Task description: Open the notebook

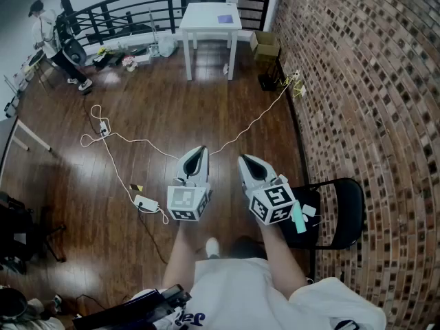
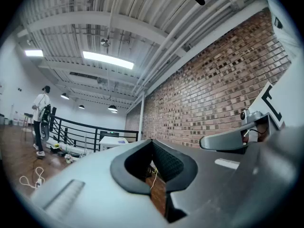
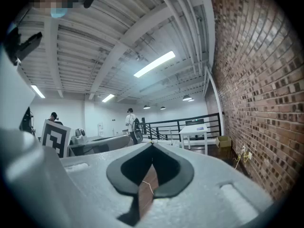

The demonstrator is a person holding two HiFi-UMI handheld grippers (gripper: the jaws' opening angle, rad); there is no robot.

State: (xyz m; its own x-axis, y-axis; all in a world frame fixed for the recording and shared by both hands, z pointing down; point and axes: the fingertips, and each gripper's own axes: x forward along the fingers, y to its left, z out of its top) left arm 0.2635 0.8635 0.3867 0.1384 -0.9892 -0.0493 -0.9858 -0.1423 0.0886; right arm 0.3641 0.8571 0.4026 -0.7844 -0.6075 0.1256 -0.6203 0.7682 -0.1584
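Left gripper (image 1: 201, 148) and right gripper (image 1: 242, 159) are both pointing level ahead of the person, side by side. Each is closed tip to tip and carrying nothing; in both gripper views only floor is showing behind the meeting tips. The notebook (image 1: 225, 19) (reading the small purple flat thing as it) is lying right of centre on the white table (image 1: 210, 29), well apart from the grippers, at the far end of the wooden floor (image 1: 172, 108). Judging by that, the step in hand is the approach and nothing is being handled yet. To do it well, I am thinking: walk up square to the table's front edge, spread one gripper's jaws before arriving, press the other on the spine side, and lift the cover by its free edge. Which way the spine is facing is too small to tell from here. As for room, the middle of the floor is lying open. A white cable (image 1: 254, 122) is running across the path, from the brick wall (image 1: 364, 81) on the right toward a power strip (image 1: 146, 203) on the left, and is asking for a high step. A black chair (image 1: 344, 212) is standing just beside the person's right. A cardboard box (image 1: 265, 45) is sitting between table and wall, and a railing (image 1: 137, 2) is closing off the space behind the table. Another person (image 1: 48, 36) is standing far left among clutter.
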